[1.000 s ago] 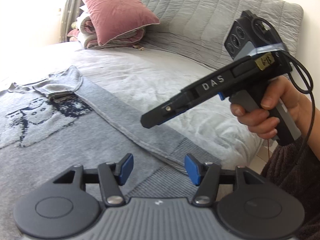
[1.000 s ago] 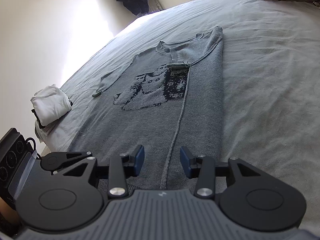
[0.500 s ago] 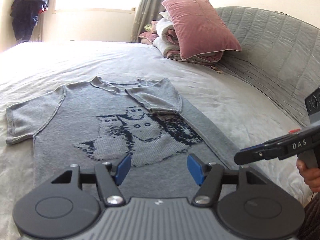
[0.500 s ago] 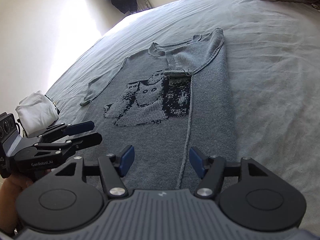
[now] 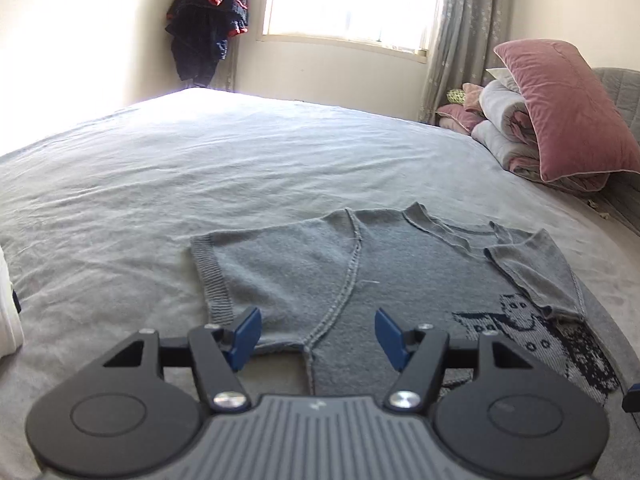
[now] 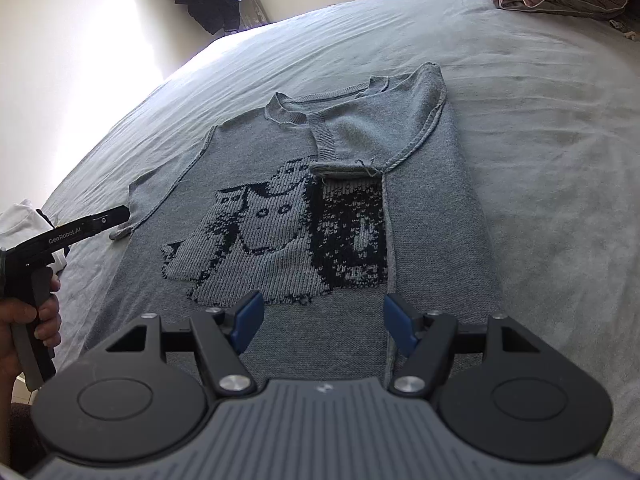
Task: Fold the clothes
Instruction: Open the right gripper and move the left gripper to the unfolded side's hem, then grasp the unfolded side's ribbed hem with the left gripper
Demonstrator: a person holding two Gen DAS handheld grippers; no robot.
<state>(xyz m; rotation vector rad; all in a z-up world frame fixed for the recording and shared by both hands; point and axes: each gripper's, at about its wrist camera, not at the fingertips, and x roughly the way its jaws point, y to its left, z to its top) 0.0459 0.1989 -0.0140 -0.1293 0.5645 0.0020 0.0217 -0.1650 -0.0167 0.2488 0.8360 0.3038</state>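
Observation:
A grey knit sweater [image 6: 352, 340] with a dark cat pattern [image 6: 260, 216] lies flat on the bed. Its right side is folded over the middle, with that sleeve [image 6: 352, 132] doubled back near the collar. My right gripper [image 6: 324, 324] hovers open over the lower body, empty. My left gripper [image 5: 318, 338] is open and empty just above the armpit seam, the spread left sleeve [image 5: 272, 272] ahead of it. In the right wrist view the left gripper [image 6: 118, 215] shows side-on at the sleeve's cuff, held by a hand [image 6: 36, 320].
The grey bedsheet [image 5: 160, 184] stretches wide around the sweater. A pink pillow [image 5: 560, 112] on folded quilts sits at the head of the bed. A white folded garment [image 6: 16, 220] lies by the left edge. Dark clothes [image 5: 208, 28] hang by the window.
My left gripper has swung left from the folded right side to the spread left sleeve. My right gripper has moved forward over the sweater's body and its jaws stand wider.

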